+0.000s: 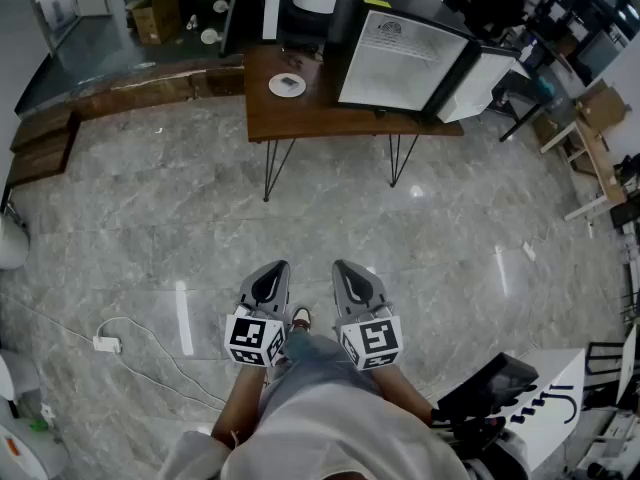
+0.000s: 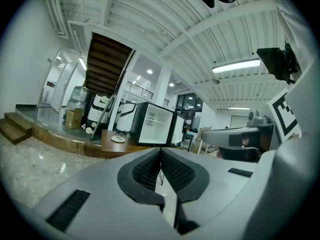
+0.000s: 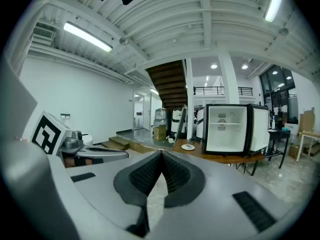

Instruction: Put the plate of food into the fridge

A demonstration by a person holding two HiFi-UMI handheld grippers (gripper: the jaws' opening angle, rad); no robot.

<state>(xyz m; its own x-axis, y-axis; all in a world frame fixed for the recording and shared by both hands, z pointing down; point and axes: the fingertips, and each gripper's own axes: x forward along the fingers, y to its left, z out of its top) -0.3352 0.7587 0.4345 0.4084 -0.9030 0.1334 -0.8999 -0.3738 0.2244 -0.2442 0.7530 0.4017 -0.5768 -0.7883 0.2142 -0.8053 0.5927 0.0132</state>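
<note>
The left tool (image 1: 274,268) has its 2 jaws pressed together with nothing between them; its own view shows the ribbed black pads meeting in a thin line. The right tool (image 1: 346,266) is the same, its pads closed tip to tip and holding nothing. Both are held low in front of the person, side by side and just apart, pointing forward over the grey marble floor (image 1: 400,228).

Well ahead of both tools, across an open stretch of that floor, stands the wooden surface (image 1: 310,118) on thin metal legs. On it, ahead and slightly left of the left tool, sits the white plate (image 1: 287,85); the food on it is too small to make out. Just right of the plate, ahead of the right tool, is the black mini fridge (image 1: 400,63). Its door (image 1: 478,86) is swung open to the right, and the white inside shows 1 shelf and no plate.

As I judge it, the task has hardly begun: the open door saves 1 step, but the plate is untouched and neither tool is near it. Left to do: walk up to the surface, spread a tool, take the plate by its rim, carry it level into the fridge and set it down
</note>
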